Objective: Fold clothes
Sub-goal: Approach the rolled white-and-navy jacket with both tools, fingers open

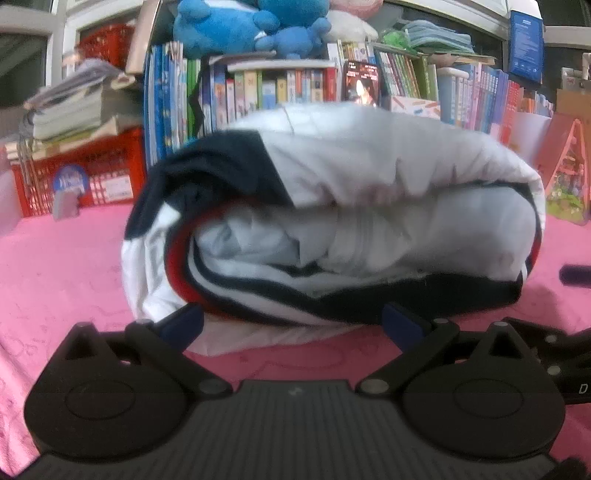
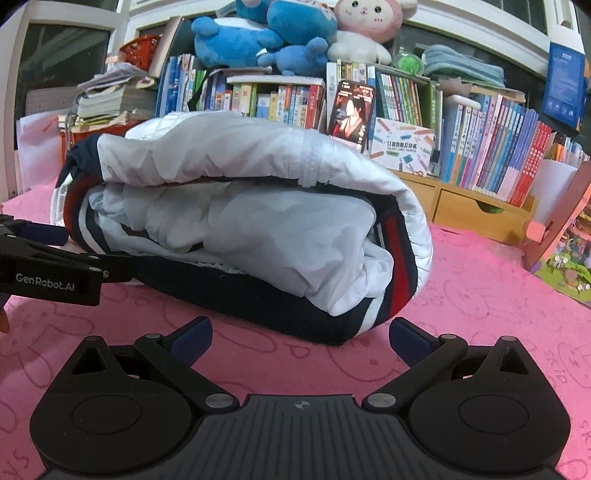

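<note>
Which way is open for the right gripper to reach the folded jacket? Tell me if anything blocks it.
Probably straight ahead: the right gripper is open, and only bare pink tablecloth lies between it and the folded jacket.

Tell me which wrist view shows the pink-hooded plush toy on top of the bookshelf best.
The right wrist view. There the pink-hooded plush toy shows its white face and body, sitting beside the blue plush toys above the books. The left wrist view catches only a blurred pale scrap of it at the top edge, cut off by the frame.
</note>
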A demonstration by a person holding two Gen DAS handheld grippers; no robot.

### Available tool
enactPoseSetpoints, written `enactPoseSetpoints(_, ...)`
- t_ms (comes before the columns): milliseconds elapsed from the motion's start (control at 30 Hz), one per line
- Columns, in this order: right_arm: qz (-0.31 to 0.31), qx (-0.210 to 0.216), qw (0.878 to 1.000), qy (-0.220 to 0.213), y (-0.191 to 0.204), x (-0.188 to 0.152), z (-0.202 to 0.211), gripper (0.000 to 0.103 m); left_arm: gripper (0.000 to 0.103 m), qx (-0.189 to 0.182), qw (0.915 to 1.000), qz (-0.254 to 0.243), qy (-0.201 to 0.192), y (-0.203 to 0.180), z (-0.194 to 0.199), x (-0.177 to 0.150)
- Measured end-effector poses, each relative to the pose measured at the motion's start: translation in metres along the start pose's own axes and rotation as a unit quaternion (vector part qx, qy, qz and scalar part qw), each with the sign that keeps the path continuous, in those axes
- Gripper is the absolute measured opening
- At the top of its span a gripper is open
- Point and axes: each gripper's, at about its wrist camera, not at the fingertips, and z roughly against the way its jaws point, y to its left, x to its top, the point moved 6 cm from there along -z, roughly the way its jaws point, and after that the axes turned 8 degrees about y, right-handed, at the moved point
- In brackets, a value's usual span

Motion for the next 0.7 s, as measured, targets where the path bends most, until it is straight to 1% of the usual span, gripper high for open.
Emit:
enactPoseSetpoints(67, 0.001, -0.003, 1.0, 0.004, 0.0, 0.0, -0.001, 0.103, 0.103, -0.001, 1.0, 0.004, 0.004, 0.005, -0.006, -0.002)
enactPoseSetpoints(167, 0.004, -0.008, 1.0, 0.01, 0.001, 0.0, -0.003, 0.103, 0.103, 0.001, 0.9998, 0.014, 0.01, 0.017, -0.001, -0.011)
enactPoseSetpoints(267, 0.009, -0.011, 1.0, 0.013, 0.002, -0.001, -0.004, 0.103, 0.103, -0.001, 0.9995, 0.024, 0.023, 0.032, 0.005, -0.014)
enactPoseSetpoints(367, 0.015, -0.014, 1.0, 0.015, 0.004, -0.001, -0.003, 0.103, 0.103, 0.003, 0.9992, 0.029, 0.029, 0.038, 0.028, -0.04)
enactPoseSetpoints(433, 0.019, -0.016, 1.0, 0.013, 0.005, -0.001, -0.003, 0.103, 0.103, 0.003, 0.9988, 0.025, 0.041, 0.041, 0.04, -0.036)
enactPoseSetpoints(500, 0.02, -0.018, 1.0, 0.01, 0.006, -0.001, -0.002, 0.103, 0.103, 0.002, 0.9985, 0.021, 0.05, 0.047, 0.056, -0.044)
enactPoseSetpoints(533, 0.019, -0.019, 1.0, 0.01, 0.006, -0.001, -0.002, 0.103, 0.103, 0.004, 0.9982, 0.015, 0.058, 0.039, 0.054, -0.03)
enactPoseSetpoints(600, 0.016, -0.021, 1.0, 0.01, 0.005, -0.001, -0.002, 0.103, 0.103, 0.007, 0.9979, 0.005, 0.064, 0.026, 0.05, -0.017)
enactPoseSetpoints(667, 0.013, -0.021, 1.0, 0.01, 0.004, -0.001, -0.003, 0.103, 0.103, -0.001, 0.9984, -0.011, 0.055, 0.021, 0.029, -0.001)
enactPoseSetpoints(700, 0.011, -0.022, 1.0, 0.01, 0.003, -0.001, -0.003, 0.103, 0.103, -0.006, 0.9987, -0.016, 0.047, 0.023, 0.032, 0.0)
